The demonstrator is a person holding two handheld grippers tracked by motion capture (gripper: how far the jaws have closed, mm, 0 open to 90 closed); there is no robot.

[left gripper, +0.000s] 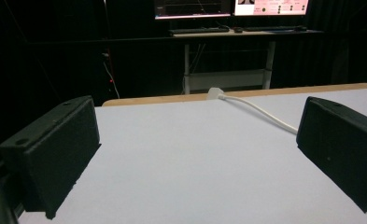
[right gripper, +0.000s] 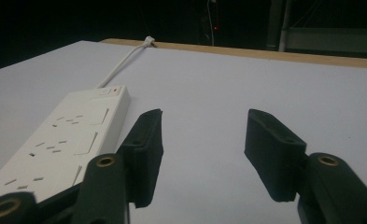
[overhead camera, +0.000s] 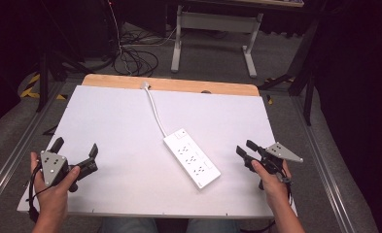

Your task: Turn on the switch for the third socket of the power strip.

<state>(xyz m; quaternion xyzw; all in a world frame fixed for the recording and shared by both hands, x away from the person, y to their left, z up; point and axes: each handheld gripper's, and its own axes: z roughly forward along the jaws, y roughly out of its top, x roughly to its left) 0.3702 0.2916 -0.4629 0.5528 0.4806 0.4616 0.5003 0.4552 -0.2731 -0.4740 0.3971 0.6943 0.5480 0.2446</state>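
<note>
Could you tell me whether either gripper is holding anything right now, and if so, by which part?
Nothing is held. The left gripper and the right gripper both have open jaws with only bare table between them; the power strip lies untouched between the two.

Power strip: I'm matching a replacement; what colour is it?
White, cord too; the power strip shows best in the high view.

Desk (overhead camera: 106,194) mostly bare. Only obstacles: power strip (overhead camera: 192,158) lying diagonally at centre, and its cord (overhead camera: 154,109) running to 12 o'clock edge. Left claw (overhead camera: 76,154) has open surface ahead to 12 and 3. Right claw (overhead camera: 244,148): strip near at its 9, free toward 12.
</note>
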